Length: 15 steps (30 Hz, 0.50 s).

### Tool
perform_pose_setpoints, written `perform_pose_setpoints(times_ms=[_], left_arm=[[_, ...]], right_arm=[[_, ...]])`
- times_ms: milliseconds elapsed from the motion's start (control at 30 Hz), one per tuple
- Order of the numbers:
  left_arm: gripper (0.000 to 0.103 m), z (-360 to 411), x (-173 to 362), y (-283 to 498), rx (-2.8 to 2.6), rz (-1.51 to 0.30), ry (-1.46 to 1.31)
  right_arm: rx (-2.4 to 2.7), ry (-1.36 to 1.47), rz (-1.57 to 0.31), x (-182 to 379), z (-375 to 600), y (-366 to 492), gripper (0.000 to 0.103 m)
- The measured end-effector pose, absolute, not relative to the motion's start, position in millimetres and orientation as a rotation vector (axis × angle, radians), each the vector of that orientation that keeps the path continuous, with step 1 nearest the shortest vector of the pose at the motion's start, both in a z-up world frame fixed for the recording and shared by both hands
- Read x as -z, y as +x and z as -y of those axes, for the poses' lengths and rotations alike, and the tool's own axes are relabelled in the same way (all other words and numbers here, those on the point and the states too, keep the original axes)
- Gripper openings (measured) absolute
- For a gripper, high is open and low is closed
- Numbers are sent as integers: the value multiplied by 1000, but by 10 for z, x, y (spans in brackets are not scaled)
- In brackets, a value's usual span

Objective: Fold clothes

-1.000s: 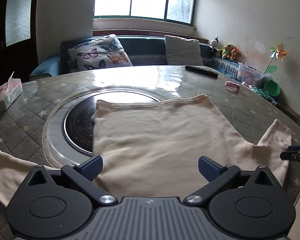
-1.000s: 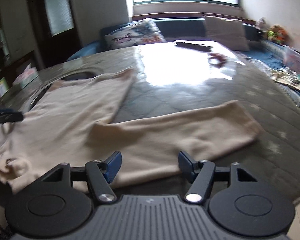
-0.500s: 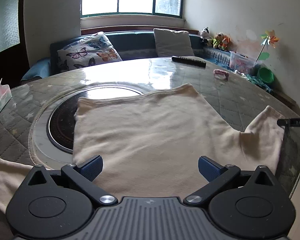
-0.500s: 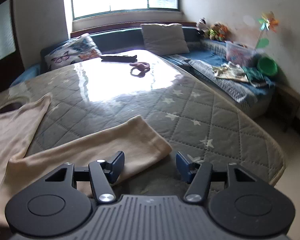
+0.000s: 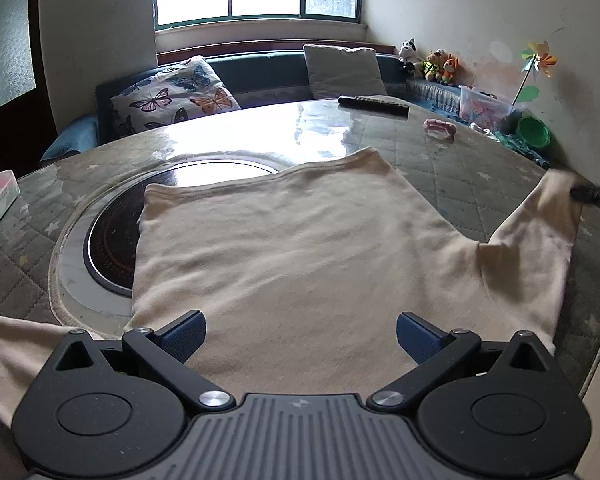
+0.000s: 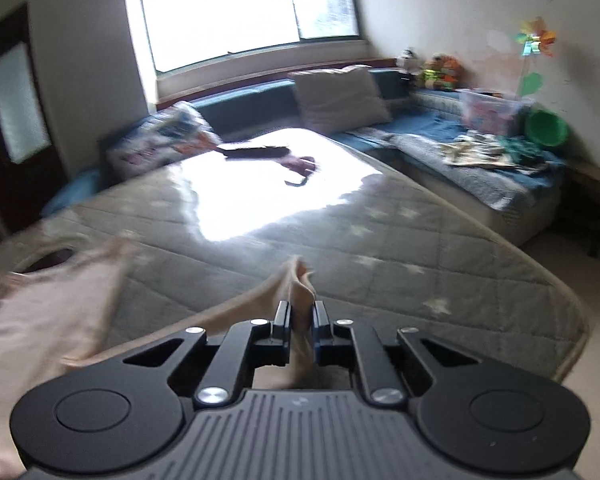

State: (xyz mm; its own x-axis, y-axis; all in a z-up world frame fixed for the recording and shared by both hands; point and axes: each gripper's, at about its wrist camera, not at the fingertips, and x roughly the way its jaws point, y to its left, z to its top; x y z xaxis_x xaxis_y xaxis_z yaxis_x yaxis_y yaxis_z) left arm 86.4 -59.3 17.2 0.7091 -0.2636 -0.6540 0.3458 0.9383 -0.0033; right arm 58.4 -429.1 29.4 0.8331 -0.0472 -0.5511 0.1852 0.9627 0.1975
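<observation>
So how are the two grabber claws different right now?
The left gripper has its jaws spread wide apart, while the right gripper has its jaws squeezed together. The left one holds nothing and just hovers over the cream shirt; the right one pinches the end of the shirt's sleeve. Both are black with blue pads and are over the same shirt.

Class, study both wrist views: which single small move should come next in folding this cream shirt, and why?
Probably carry the sleeve inward over the shirt body: the right gripper is shut on the cuff, while the left gripper hangs open above the flat body.
</observation>
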Motion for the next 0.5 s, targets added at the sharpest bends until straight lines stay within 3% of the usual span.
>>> perform_pose_setpoints(times_ms=[500], left_arm=[[103, 289, -190, 747, 303, -681, 62]], right_arm=[[-306, 139, -455, -1095, 3140, 605, 6]])
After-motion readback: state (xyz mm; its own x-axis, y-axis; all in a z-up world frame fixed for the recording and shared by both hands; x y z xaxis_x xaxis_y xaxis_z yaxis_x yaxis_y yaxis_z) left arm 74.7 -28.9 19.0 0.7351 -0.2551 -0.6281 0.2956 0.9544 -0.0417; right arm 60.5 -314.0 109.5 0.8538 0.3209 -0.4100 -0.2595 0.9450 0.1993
